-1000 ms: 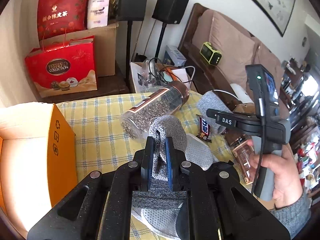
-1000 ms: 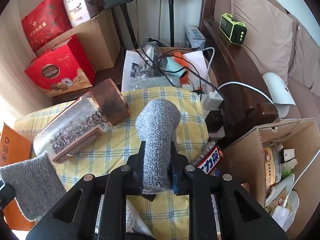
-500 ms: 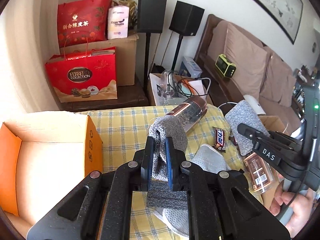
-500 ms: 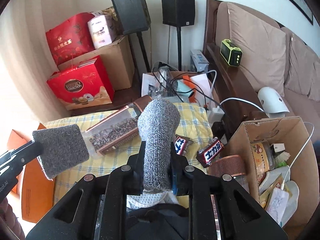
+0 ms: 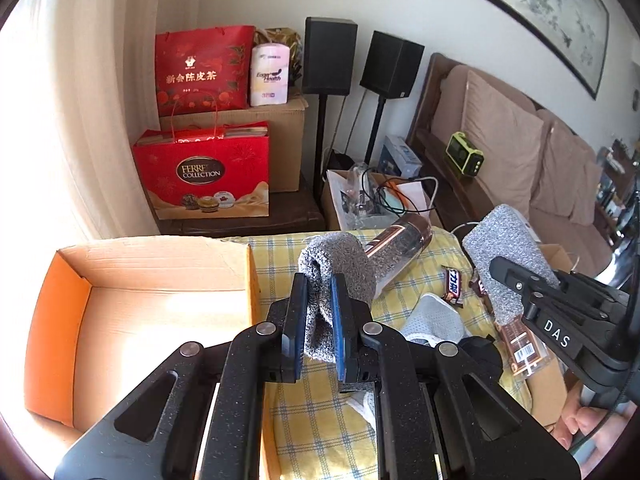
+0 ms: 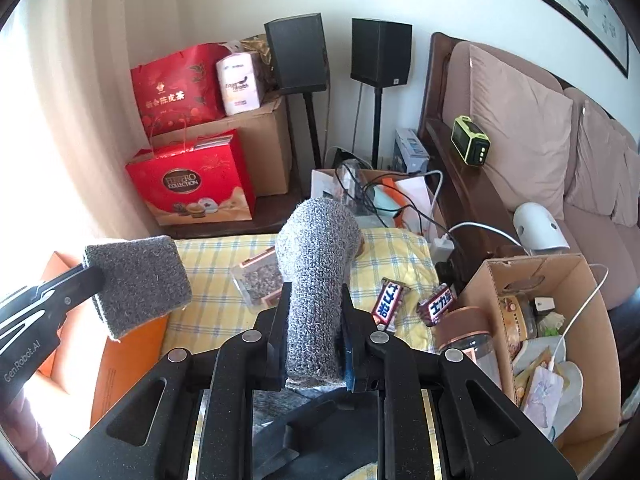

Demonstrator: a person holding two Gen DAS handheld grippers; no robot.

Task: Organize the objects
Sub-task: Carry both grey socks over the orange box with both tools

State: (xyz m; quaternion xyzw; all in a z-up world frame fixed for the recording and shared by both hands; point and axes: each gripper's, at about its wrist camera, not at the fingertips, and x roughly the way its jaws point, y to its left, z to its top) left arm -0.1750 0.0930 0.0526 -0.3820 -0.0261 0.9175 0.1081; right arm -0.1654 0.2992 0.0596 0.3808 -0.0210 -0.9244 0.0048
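Both grippers were clenched on grey knitted cloth and held it clear of the yellow checked desk (image 5: 320,420). The left gripper (image 5: 320,312) pinched a folded grey sock (image 5: 336,268) between its blue-padded fingers (image 5: 340,320), the loose end curling over above them. The right gripper (image 6: 316,320) gripped a second grey sock (image 6: 316,264) the same way, standing up from its fingers like a stub. Whether the two were a matched pair, or two ends of one piece, I could not tell from these views.

The open orange box (image 5: 256,280) sat at the desk's left edge, its floor bare and sunlit, and it looked the likely home for the socks. A cardboard box (image 6: 592,320) crammed with odds and ends stood off the right edge. On the desk lay a clear jar of seeds (image 5: 400,248) on its side near the far edge, two chocolate bars (image 6: 388,300) toward the right, a white mesh shoe (image 5: 436,316) just under the grippers, and a second copper-lidded jar (image 6: 464,332) by the right edge.

To do this step well, I judged, each sock should travel high enough to clear the orange box's near wall, then come down well inside before the fingers let go, so the dangling end did not catch the rim. Releasing one hand at a time would keep the fabric from snagging on the other gripper.
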